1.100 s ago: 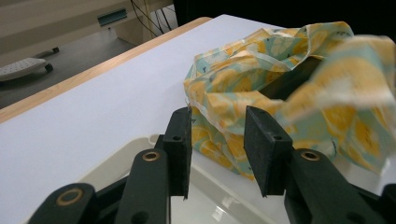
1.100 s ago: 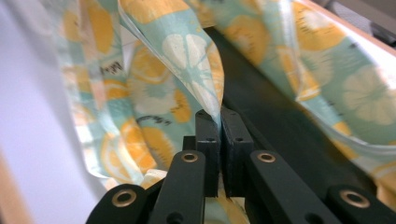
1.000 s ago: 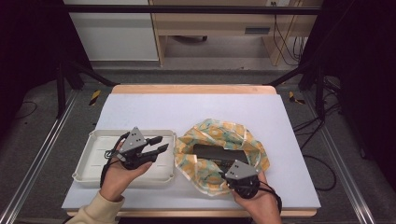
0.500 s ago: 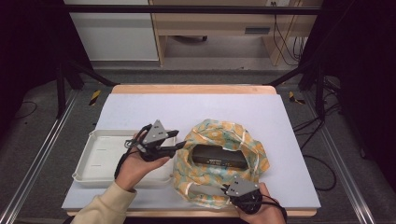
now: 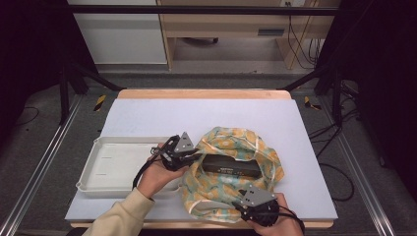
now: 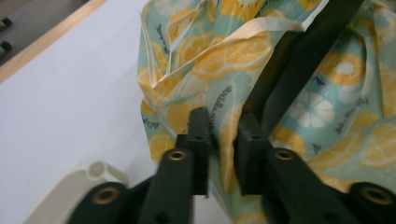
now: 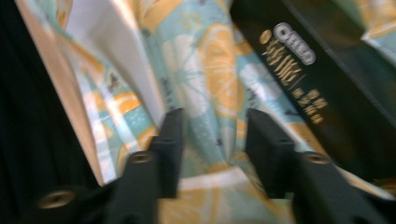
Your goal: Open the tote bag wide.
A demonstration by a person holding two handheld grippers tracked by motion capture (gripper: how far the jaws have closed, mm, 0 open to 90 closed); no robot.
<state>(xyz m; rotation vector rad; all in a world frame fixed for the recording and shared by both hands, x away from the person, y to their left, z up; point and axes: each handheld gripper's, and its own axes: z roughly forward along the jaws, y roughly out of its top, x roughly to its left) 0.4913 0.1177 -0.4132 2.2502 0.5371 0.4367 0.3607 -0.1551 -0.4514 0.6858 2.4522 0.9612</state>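
A cloth bag [image 5: 223,189] printed with lemon slices lies on the white table, its mouth spread around a long black box [image 5: 231,166] with gold lettering. My left gripper [image 5: 193,157] is at the bag's left rim. In the left gripper view [image 6: 223,140] its jaws are pinched on a fold of the bag [image 6: 233,46], with the black box [image 6: 299,60] just beyond. My right gripper [image 5: 242,207] is at the bag's near edge. In the right gripper view [image 7: 215,140] its jaws stand apart with flat cloth [image 7: 210,56] between them, and the box [image 7: 303,60] lies to the upper right.
A shallow white tray [image 5: 113,167] sits left of the bag, under my left forearm. The table's wooden front edge [image 5: 172,225] runs just below both hands. Bare white tabletop [image 5: 206,115] stretches behind the bag. Metal frame rails flank the table.
My left gripper has moved right, from over the tray to the bag's left rim. My right gripper has drawn back toward the front edge. The bag's mouth is wider and the box more exposed.
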